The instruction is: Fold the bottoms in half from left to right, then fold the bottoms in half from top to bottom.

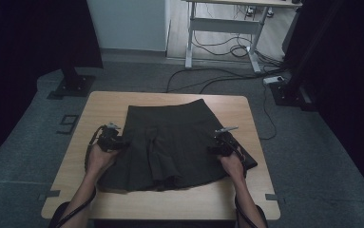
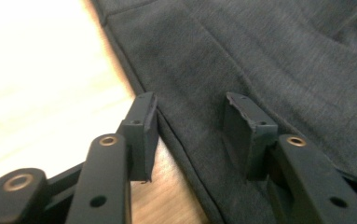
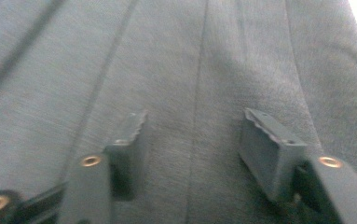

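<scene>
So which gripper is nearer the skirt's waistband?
Left, slightly. The left gripper sits at the skirt's side edge, a little closer to the waistband; the right gripper sits lower, over the pleats.

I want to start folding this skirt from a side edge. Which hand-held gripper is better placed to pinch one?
Left. The left hand-held gripper is open with its jaws straddling the skirt edge, one over the table. The right hand-held gripper is open over mid-fabric, farther from its edge.
</scene>
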Motion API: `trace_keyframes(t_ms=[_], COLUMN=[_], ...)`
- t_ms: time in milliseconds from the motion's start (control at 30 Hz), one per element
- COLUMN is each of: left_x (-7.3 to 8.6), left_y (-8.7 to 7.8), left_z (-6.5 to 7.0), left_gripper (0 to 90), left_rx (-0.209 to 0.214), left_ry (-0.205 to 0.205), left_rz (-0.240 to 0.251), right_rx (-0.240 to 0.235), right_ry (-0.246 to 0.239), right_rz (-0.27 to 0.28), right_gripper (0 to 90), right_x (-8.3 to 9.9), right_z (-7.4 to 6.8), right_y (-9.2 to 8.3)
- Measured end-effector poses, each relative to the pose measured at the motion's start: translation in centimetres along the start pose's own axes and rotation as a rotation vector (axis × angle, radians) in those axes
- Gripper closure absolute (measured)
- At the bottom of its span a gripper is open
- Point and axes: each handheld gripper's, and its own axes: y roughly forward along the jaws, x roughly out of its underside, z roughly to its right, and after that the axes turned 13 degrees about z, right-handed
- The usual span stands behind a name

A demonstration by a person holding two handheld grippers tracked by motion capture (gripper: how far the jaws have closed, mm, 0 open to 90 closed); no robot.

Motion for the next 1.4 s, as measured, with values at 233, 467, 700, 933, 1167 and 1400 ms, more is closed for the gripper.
trace_keyframes(t_ms=[233, 467, 700, 933, 1167, 1400], left_x=[1.0, 2.2, 3.6, 4.6, 4.5, 2.5], left_y=[-1.0, -2.3, -3.7, -4.6, -4.5, -5.1], left_z=[1.4, 4.3, 7.0, 8.3, 7.8, 6.2], left_gripper=[67.3, 68.2, 64.5, 58.3, 43.3, 27.0], left_rx=[0.018, 0.066, 0.099, 0.120, 0.102, 0.070], left_ry=[0.047, 0.092, 0.115, 0.125, 0.122, 0.071], left_rz=[0.005, -0.005, -0.006, 0.013, 0.005, 0.075], right_rx=[0.018, 0.024, 0.029, 0.014, 0.012, -0.020], right_ry=[-0.004, 0.002, 0.016, 0.040, 0.016, 0.056], right_rz=[0.019, 0.026, 0.038, 0.060, 0.066, 0.076], right_gripper=[54.7, 54.7, 54.6, 50.6, 44.6, 35.8], right_x=[0.8, 2.6, 4.5, 6.0, 6.2, 6.2], right_z=[0.1, 0.3, 0.7, 0.9, 0.5, 0.7], right_y=[-0.9, -3.1, -5.4, -7.1, -7.2, -7.1])
